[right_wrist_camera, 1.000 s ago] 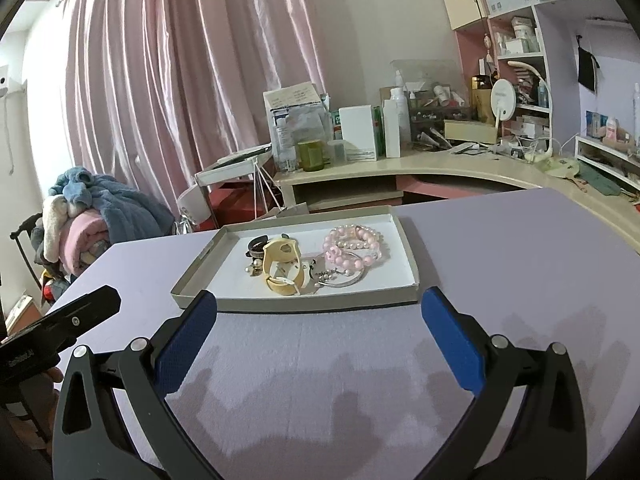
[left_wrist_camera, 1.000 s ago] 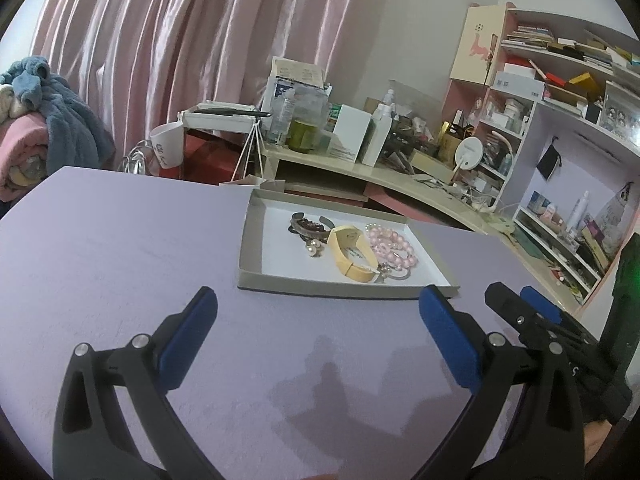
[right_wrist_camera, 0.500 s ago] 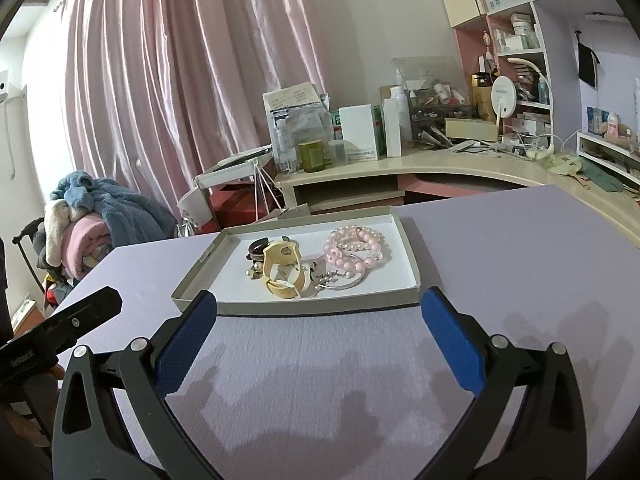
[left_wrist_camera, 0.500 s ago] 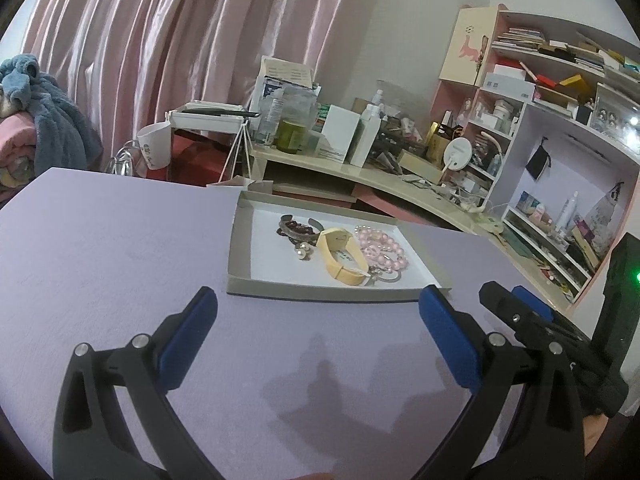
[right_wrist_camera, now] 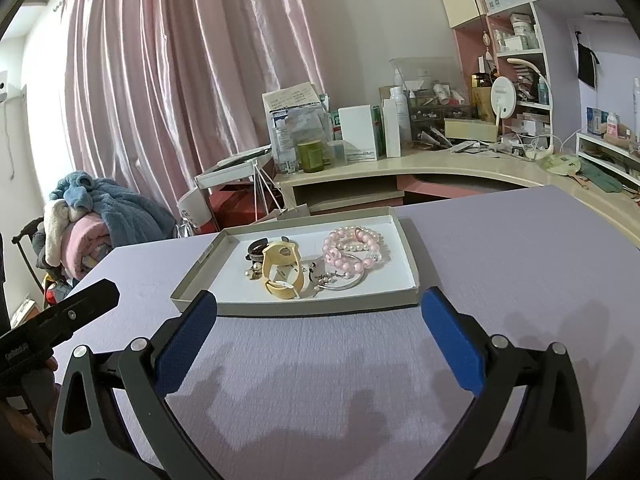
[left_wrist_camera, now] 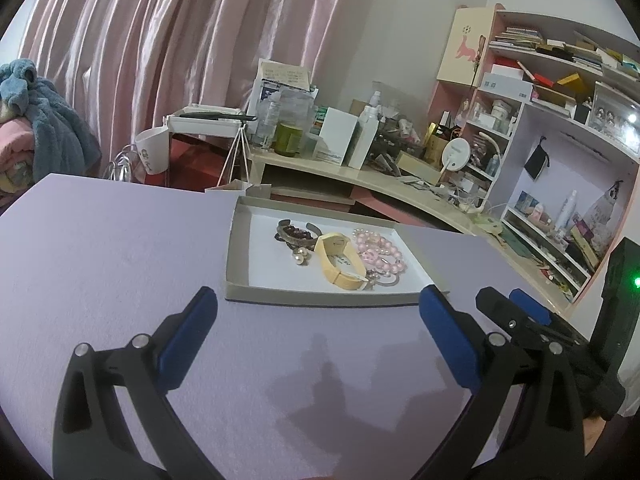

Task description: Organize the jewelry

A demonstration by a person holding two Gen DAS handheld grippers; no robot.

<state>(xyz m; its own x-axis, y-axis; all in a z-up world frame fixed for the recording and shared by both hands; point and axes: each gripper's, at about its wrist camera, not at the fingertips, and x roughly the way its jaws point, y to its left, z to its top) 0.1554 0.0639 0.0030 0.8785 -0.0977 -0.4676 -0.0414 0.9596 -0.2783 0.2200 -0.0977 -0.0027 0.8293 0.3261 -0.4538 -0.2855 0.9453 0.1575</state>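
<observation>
Tray (right_wrist_camera: 407, 250): we see shallow rectangular grey card, white inside.
Bracelet (right_wrist_camera: 352, 248): glossy round pink beads.
Left tool (left_wrist_camera: 318, 312): released, blue textured pads.
Right tool (right_wrist_camera: 318, 314): released.
Tabletop (right_wrist_camera: 500, 248): matte lilac.

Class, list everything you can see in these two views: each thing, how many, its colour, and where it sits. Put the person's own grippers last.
tray: one, grey-rimmed, white inside, on the table
table: one, lilac, foreground
cream bangle: one, cream, middle of the tray
pink bead bracelets: a heap, count unclear, pink, right part of the tray
dark bangle: one, dark brown, far left of the jewelry
silver bangle: one, silver, in front of the pink beads
curtain: one, pink, behind
left gripper: one, black with blue pads, open, before the tray
right gripper: one, black with blue pads, open, before the tray
</observation>
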